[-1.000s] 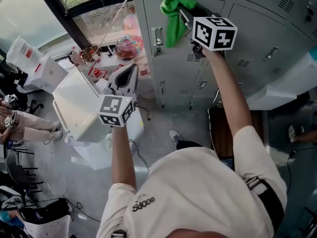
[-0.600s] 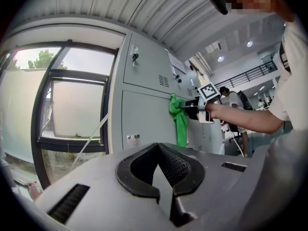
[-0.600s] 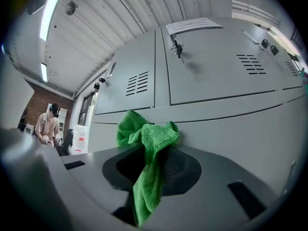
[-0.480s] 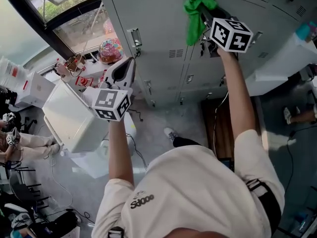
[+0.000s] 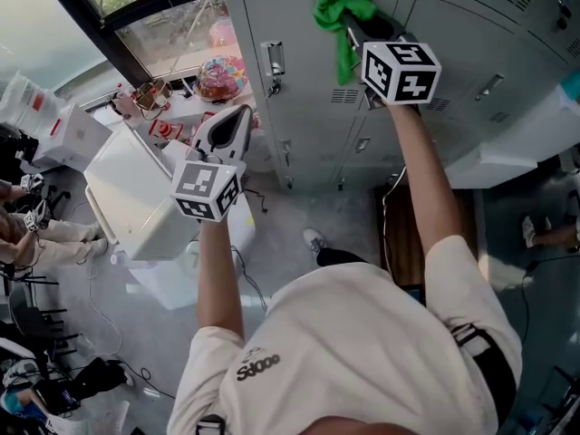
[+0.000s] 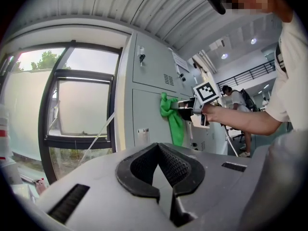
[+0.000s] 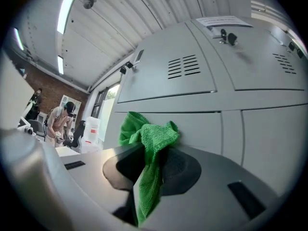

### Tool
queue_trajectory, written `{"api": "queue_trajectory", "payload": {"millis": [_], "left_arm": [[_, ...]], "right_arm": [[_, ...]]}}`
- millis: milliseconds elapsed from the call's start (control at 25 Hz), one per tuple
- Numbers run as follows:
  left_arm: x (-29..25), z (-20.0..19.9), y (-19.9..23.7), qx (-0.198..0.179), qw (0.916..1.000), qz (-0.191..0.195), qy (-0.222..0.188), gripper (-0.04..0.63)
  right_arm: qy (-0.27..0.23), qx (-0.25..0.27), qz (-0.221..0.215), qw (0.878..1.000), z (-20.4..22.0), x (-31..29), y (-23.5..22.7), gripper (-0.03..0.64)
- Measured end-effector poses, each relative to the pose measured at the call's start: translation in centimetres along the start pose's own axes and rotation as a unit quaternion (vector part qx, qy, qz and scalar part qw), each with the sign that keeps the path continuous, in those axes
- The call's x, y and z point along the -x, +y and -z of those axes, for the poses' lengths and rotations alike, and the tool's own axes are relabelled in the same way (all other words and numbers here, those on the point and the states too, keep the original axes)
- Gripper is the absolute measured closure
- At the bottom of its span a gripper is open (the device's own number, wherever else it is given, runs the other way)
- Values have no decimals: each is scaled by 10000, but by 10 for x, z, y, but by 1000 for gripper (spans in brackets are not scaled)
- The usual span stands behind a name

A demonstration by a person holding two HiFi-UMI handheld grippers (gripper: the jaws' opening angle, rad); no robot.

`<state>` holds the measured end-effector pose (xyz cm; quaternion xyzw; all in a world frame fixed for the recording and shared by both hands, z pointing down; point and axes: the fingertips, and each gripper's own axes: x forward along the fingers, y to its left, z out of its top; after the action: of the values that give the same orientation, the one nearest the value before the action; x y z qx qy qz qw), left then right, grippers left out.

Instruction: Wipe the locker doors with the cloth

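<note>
Grey locker doors (image 5: 299,62) fill the far wall. The right gripper (image 7: 151,165) is clamped on the green cloth (image 5: 337,16), which hangs lengthways down the door, straight ahead of the jaws. The left gripper (image 6: 161,174), jaws together and empty, waits nearer, well to its left.

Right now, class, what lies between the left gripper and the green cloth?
Only bare grey locker door and its latch handle, plain in the head view, between left gripper and green cloth.
</note>
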<state>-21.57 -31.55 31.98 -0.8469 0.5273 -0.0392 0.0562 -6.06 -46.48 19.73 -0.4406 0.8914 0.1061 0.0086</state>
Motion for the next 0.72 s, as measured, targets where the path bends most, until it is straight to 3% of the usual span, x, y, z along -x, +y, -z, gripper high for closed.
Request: {"api": "queue_trajectory", "payload": {"millis": [120, 360, 560, 720], "left_arm": [[11, 2, 9, 90, 9998, -184, 5, 580], [30, 9, 20, 235, 9985, -497, 52, 580], [37, 9, 22, 286, 9977, -606, 58, 580], [37, 10, 22, 280, 9978, -609, 24, 581]], "right_arm": [[62, 98, -278, 9995, 5, -18, 33, 557], [80, 203, -337, 9992, 13, -47, 82, 557], [486, 136, -995, 9938, 31, -70, 132, 557], [532, 198, -1111, 9922, 41, -73, 143, 557]]}}
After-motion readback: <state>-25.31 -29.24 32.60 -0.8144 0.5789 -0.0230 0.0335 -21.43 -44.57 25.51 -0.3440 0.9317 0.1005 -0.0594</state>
